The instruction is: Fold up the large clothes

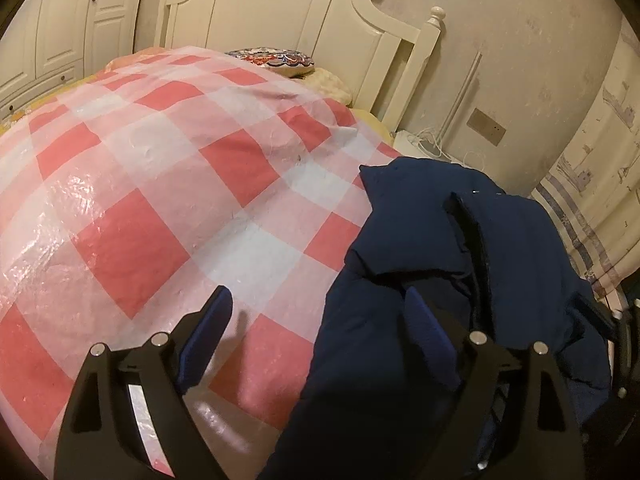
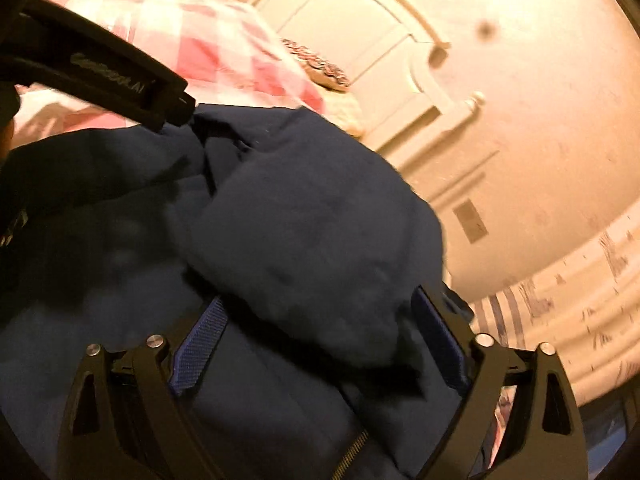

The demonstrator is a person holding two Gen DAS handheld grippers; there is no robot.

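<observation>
Left wrist: checked plastic-covered bed (image 1: 160,184), cream headboard (image 1: 288,16), navy jacket (image 1: 460,264).

Home bedroom, bed (image 1: 168,184) under a pink-and-white checked cover, cream carved headboard (image 1: 280,20) at the far end, patterned cushion (image 1: 272,59) beside it, panelled wardrobe doors (image 1: 60,32) far left, printed curtain (image 1: 600,168) at right

Left wrist view: navy garment (image 1: 460,280) heaped on a checked bed cover (image 1: 160,184).

Left gripper (image 1: 320,312) with fingers spread wide; one blue-padded finger over the pink-and-white checks, the other against the crumpled dark cloth. Cream headboard (image 1: 304,12), patterned cushion (image 1: 272,59), wardrobe doors (image 1: 60,32), wall socket plate (image 1: 486,126) behind.
</observation>
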